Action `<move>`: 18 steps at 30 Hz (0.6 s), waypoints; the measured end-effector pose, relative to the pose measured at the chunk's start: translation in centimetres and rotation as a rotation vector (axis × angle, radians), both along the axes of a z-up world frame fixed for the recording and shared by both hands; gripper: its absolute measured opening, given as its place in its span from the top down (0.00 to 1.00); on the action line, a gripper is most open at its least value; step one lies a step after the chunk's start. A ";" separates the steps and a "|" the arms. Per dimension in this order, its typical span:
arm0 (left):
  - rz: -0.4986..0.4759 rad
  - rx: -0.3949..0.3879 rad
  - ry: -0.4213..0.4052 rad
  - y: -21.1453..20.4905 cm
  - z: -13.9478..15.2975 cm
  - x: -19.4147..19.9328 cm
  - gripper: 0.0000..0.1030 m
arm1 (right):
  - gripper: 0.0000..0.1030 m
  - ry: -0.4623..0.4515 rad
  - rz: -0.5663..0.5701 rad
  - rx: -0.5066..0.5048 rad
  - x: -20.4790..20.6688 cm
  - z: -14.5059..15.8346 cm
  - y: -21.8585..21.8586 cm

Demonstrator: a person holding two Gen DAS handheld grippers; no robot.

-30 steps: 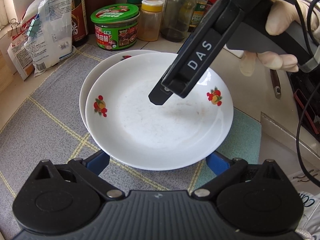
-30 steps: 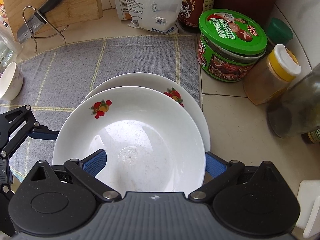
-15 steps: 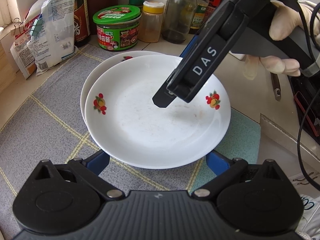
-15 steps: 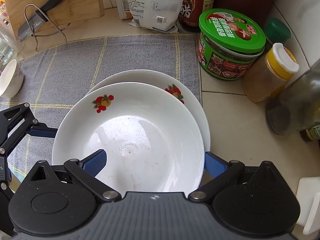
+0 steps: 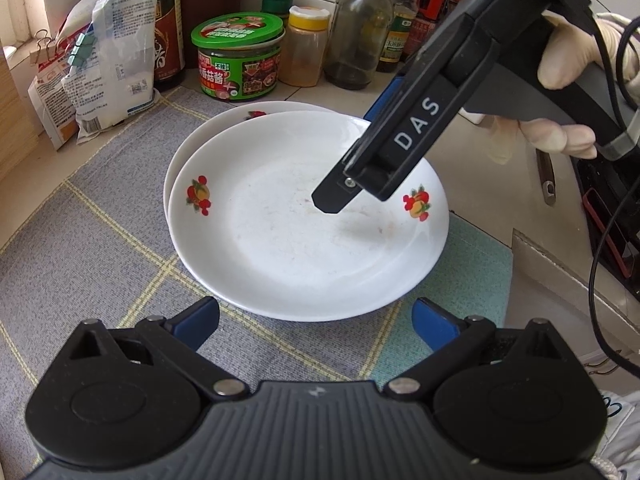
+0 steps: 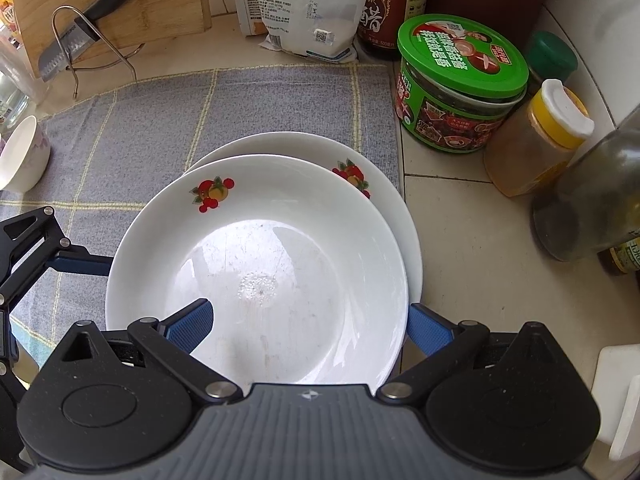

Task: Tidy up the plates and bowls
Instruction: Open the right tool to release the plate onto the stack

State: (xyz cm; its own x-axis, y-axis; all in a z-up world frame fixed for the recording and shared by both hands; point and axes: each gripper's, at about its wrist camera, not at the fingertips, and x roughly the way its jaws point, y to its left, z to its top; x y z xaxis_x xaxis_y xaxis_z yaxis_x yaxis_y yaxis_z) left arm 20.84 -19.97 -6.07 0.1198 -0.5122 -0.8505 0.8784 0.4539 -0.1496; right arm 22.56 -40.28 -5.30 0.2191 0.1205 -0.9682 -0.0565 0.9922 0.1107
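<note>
Two white plates with fruit prints are stacked on a grey checked cloth (image 5: 80,240). The top plate (image 5: 304,232) (image 6: 260,264) sits a little off-centre on the bottom plate (image 5: 224,120) (image 6: 288,144). My left gripper (image 5: 316,320) is open, its blue pads just short of the top plate's near rim; one of its fingers (image 6: 80,260) reaches that rim from the left. My right gripper (image 6: 308,328) (image 5: 356,152) is open over the top plate, one pad above the plate and the other outside its right rim. A small white bowl (image 6: 20,156) stands at the cloth's left edge.
A green-lidded jar (image 6: 456,84), a yellow-capped jar (image 6: 536,140), bottles (image 5: 360,28) and packets (image 6: 308,4) crowd the back of the counter. A knife in a wire rack (image 6: 80,36) leans on a wooden board. A gloved hand (image 5: 560,136) holds the right gripper.
Both grippers stay open. The left gripper has drawn back slightly from the plates, and the right view has shifted a little; the plates lie as before.
</note>
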 end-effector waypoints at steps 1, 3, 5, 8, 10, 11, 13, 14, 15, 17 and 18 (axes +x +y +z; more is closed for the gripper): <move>0.008 -0.005 0.005 0.1 0.0 0.2 0.01 | 0.00 0.000 0.000 0.001 0.0 0.0 0.0; 0.021 -0.012 0.000 0.2 -0.1 0.4 0.01 | 0.00 -0.002 -0.005 0.007 -0.1 -0.1 0.0; 0.022 -0.009 -0.003 0.0 -0.2 0.6 0.02 | 0.00 -0.003 -0.005 0.006 -0.1 -0.2 0.0; 0.018 0.000 -0.027 -0.2 -0.3 0.5 0.02 | 0.00 -0.004 -0.007 0.009 -0.2 -0.2 -0.1; 0.016 -0.004 -0.033 -0.2 -0.2 0.4 0.02 | 0.00 -0.006 -0.010 0.011 -0.4 -0.1 -0.1; 0.022 -0.014 -0.036 -0.1 -0.1 0.4 0.02 | 0.00 -0.007 -0.012 0.013 -0.4 -0.1 -0.2; 0.033 -0.027 -0.037 -0.1 0.2 0.7 0.01 | 0.00 -0.009 -0.016 0.014 -0.5 -0.1 -0.3; 0.034 -0.028 -0.042 -0.1 0.3 0.8 0.01 | 0.00 -0.013 -0.020 0.015 -0.6 0.0 -0.3; 0.037 -0.031 -0.050 -0.1 0.2 0.8 0.01 | 0.00 -0.018 -0.021 0.017 -0.6 0.1 -0.3; 0.037 -0.036 -0.057 0.1 0.1 0.8 0.01 | 0.00 -0.037 -0.015 0.039 -0.9 0.6 -0.3; 0.033 -0.038 -0.056 0.2 0.0 0.8 0.01 | 0.00 -0.044 -0.013 0.059 -1.0 0.8 -0.3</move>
